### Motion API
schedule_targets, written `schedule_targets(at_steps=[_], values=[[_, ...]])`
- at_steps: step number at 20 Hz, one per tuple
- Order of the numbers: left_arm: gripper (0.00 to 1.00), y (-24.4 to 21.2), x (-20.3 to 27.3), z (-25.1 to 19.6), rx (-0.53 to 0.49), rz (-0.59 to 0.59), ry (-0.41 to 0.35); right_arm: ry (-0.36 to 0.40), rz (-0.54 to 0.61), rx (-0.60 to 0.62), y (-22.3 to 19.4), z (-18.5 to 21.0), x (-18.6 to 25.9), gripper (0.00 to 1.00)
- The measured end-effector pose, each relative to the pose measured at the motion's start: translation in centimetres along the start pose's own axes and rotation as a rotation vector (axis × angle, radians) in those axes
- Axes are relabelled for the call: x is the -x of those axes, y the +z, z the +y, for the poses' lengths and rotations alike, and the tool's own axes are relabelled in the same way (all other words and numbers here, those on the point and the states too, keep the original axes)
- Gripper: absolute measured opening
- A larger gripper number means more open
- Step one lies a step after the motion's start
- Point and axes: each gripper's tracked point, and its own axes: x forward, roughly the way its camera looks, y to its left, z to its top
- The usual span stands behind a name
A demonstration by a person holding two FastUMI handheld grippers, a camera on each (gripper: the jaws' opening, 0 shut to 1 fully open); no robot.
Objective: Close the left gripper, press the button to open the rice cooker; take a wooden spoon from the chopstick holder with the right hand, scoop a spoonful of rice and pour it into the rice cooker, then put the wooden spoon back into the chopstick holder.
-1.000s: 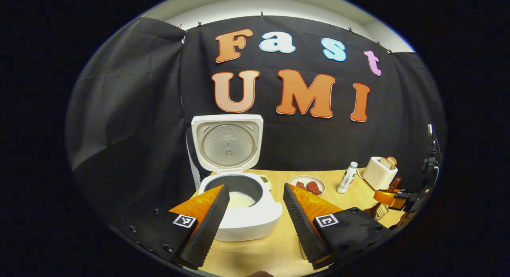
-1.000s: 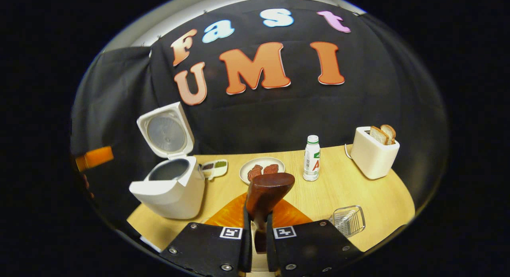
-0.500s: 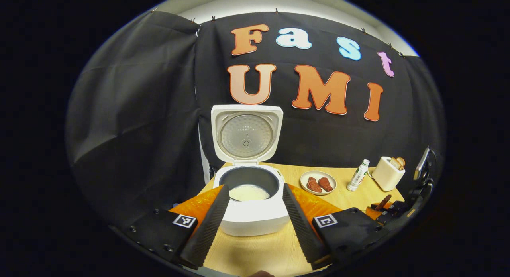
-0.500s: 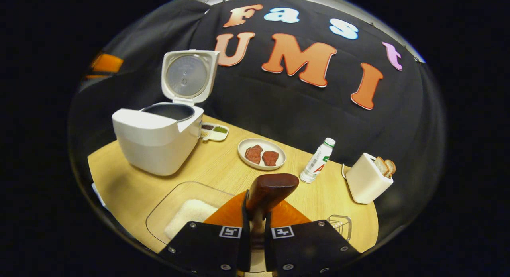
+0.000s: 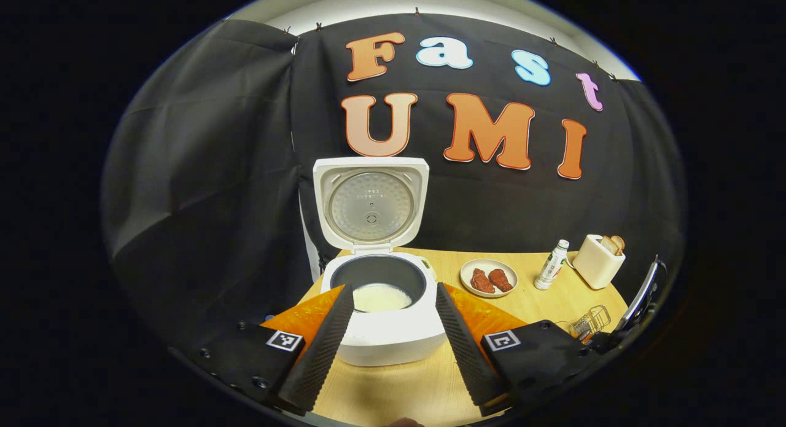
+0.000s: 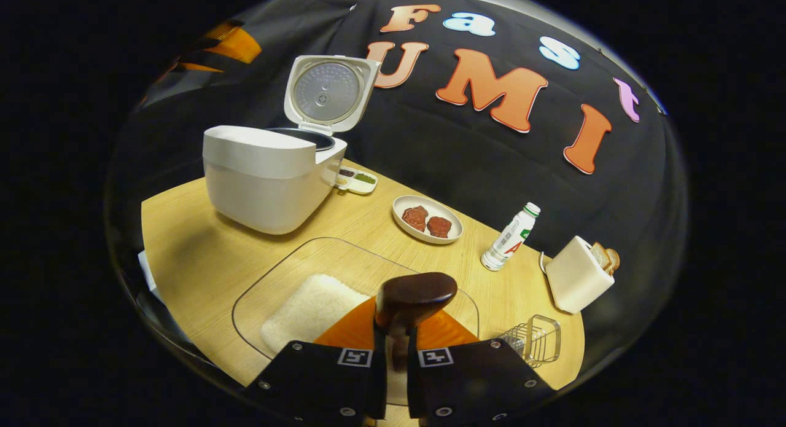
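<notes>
Right gripper (image 6: 393, 347) clamped on wooden spoon (image 6: 412, 298), bowl forward, poised over rice tray (image 6: 310, 307) beneath for scooping. Left gripper (image 5: 390, 347) spread wide, empty, facing opened rice cooker (image 5: 381, 319) ahead.

In your right gripper view, the wooden spoon (image 6: 415, 299) shows you just its bowl end; the handle disappears between the fingers pinching it. That spoon and the gripper body cover the near side of the glass dish (image 6: 319, 273) and part of the rice (image 6: 310, 307) in it. The rice cooker (image 6: 270, 169) stands side-on, so its pot's inside is hidden. In your left gripper view, the chopstick holder (image 5: 591, 320) at the table's right edge is too small to make out.
</notes>
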Motion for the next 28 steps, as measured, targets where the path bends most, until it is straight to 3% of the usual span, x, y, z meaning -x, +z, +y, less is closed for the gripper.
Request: schedule_targets(at_steps=[3,8,14,28], values=[[0.92,0.0,-0.3,0.3,-0.011,0.006,0.009,-0.01,0.014,-0.091,0.0,-0.5,0.1,0.13],[0.92,0.0,-0.3,0.5,-0.015,0.009,0.013,0.057,0.057,-0.417,0.7,0.1,0.2,0.13],[0.92,0.1,-0.3,0.5,-0.034,0.012,0.007,0.101,0.076,-0.576,1.2,1.8,0.2,0.13],[0.92,0.8,-0.5,2.3,-0.068,0.005,-0.029,0.103,0.13,-0.985,1.2,1.7,-0.4,0.13]])
